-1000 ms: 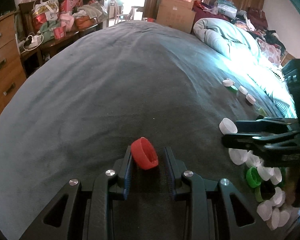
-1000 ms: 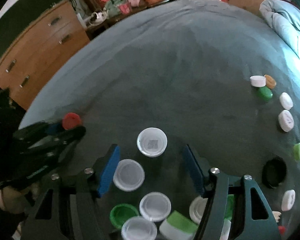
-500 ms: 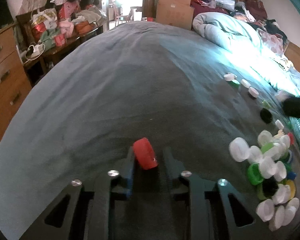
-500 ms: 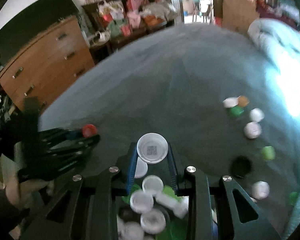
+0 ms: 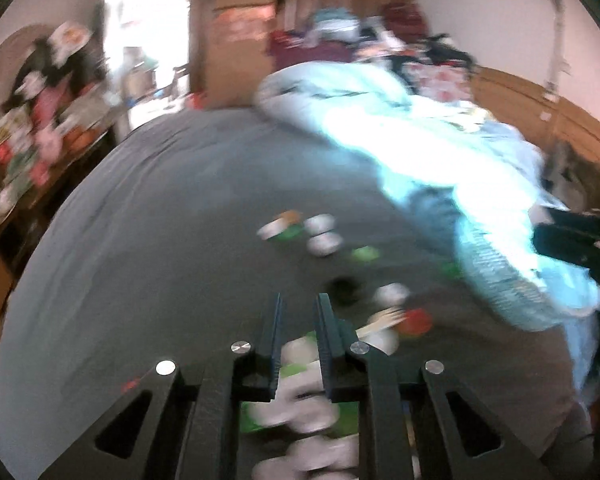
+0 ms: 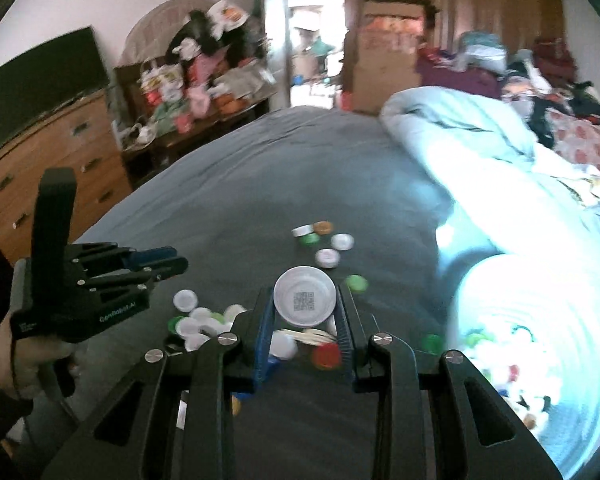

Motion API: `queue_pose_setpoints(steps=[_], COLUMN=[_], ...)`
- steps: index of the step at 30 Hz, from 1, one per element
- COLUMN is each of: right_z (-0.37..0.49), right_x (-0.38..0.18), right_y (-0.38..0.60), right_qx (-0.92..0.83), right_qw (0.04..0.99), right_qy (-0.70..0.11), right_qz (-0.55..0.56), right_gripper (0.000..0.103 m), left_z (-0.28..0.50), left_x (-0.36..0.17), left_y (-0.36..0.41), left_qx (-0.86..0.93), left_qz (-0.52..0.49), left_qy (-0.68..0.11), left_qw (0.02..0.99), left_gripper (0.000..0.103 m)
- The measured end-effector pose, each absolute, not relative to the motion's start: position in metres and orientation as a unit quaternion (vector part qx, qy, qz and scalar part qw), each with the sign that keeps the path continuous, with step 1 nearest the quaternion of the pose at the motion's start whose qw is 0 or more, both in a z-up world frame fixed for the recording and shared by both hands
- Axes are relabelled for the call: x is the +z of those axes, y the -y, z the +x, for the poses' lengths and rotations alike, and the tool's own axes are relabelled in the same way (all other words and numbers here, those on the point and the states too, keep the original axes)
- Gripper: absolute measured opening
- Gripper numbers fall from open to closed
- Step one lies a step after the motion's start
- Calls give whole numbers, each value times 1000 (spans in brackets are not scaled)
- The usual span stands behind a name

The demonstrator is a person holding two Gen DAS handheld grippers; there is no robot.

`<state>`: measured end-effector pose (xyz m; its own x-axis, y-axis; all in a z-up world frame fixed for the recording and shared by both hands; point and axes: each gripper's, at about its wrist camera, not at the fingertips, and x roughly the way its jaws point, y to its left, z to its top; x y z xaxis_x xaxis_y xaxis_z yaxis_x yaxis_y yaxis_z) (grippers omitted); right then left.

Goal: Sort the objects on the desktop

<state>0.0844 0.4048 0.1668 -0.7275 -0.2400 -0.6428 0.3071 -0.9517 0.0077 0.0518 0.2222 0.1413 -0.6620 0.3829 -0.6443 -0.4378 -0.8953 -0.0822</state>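
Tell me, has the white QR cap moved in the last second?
Yes. The white cap, which lay on the grey blanket, is now lifted above the cap pile, clamped in the right gripper.

The picture is blurry. The left tool (image 5: pixel 299 312) has its two fingers close together with nothing between them. Under it lies a pile of white and green bottle caps (image 5: pixel 304 400) on the gray bed (image 5: pixel 140 240). A red cap (image 5: pixel 416 321) sits nearby.

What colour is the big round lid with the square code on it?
White, with a black square code printed inside. The lid shows best in the right wrist view, held in the right hand-held gripper.
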Motion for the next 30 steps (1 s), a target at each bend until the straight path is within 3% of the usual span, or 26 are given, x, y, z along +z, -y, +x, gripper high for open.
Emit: queue_pose_setpoints(steps=[8,12,13,16,19,20,22,25,30], right_z=[120,134,139,151,159,159,156,150,140], right_x=[190,186,183,172,157,152,144,131,121], right_y=[-469,-488,-491,-497,-501,-501,-497,-488,-455], right_qx=[-949,-950,-948,-944,-937,-934,-929,-921,-910], right_qw=[108,109,113,122,135,138,145,157,180], right_qy=[-15,11,18,27,34,36,38,45,32], right_qz=[297,294,296,304,321,327,339,354,371], right_gripper=[26,26,26,26,26,26,26,26,26], left_z=[101,114,114,98,82,78,71,61,39], left_x=[201,210,205,166,117,102,73,41,22], left_y=[-306,-321,-320,-285,-215,-187,-126,-59,-40], left_qx=[880,876,879,896,913,917,921,908,899], left_qz=[-260,-240,-242,-288,-334,-346,-373,-414,-435], left_qy=[-9,-19,-24,-14,13,22,42,58,38], left_qw=[398,419,410,338,234,195,109,18,15], left_gripper=[11,12,15,58,66,74,80,80,80])
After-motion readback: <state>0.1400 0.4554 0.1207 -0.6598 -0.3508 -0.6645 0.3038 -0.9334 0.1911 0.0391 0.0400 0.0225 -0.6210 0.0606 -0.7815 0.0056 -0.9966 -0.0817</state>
